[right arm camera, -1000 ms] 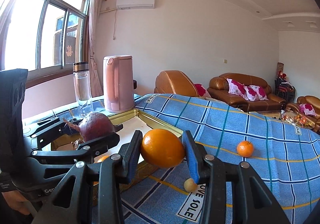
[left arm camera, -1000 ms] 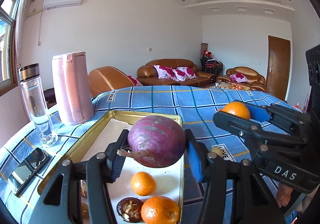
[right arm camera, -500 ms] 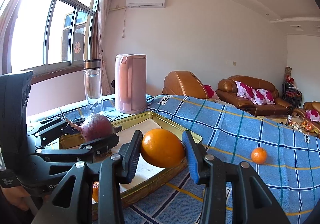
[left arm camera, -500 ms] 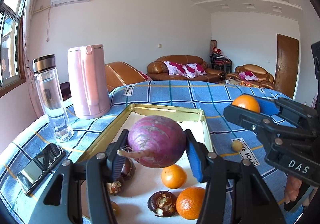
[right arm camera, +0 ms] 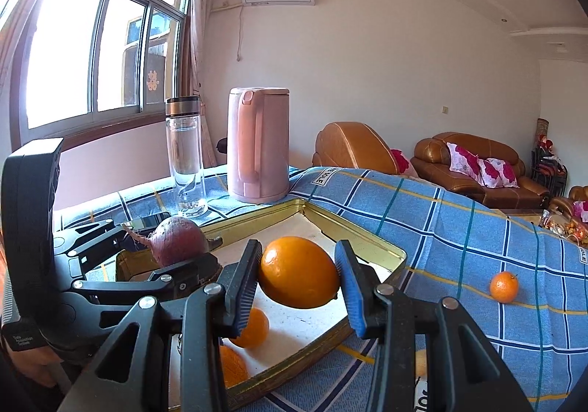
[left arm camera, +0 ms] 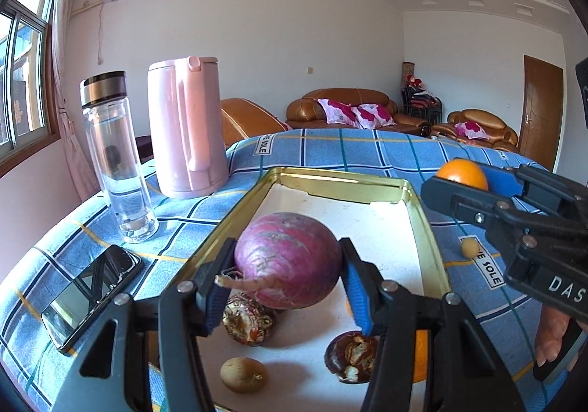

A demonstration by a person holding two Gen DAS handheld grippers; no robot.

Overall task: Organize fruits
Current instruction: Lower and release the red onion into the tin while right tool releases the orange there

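Behind both grippers, a living room with brown leather sofas [left arm camera: 352, 111] lies far beyond the counter [right arm camera: 459, 228], which wears a blue checked cloth. On it, straight under and ahead of the grippers, lies a gold metal tray [left arm camera: 426, 224] with a white bottom. Beyond the tray, to the left of the left gripper [left arm camera: 286, 272], a pink kettle [left arm camera: 185, 129] and a clear bottle [left arm camera: 115, 158] stand upright, and a dark phone [left arm camera: 90, 292] lies flat nearer to it. The left gripper is closed on a purple round root vegetable [left arm camera: 288, 259] and holds it above the tray. The right gripper [right arm camera: 298, 278] clamps a large orange [right arm camera: 298, 272] between its blue pads, over the near right edge of the tray. Under the left gripper, inside the tray, are two dark brown rough fruits [left arm camera: 248, 318], one small tan fruit [left arm camera: 242, 374] and smaller oranges [right arm camera: 251, 327]. To the right of the right gripper, one mandarin [right arm camera: 504, 286] sits on the cloth, well apart from the tray. A small pale fruit [left arm camera: 470, 247] lies just beside the tray's right wall.
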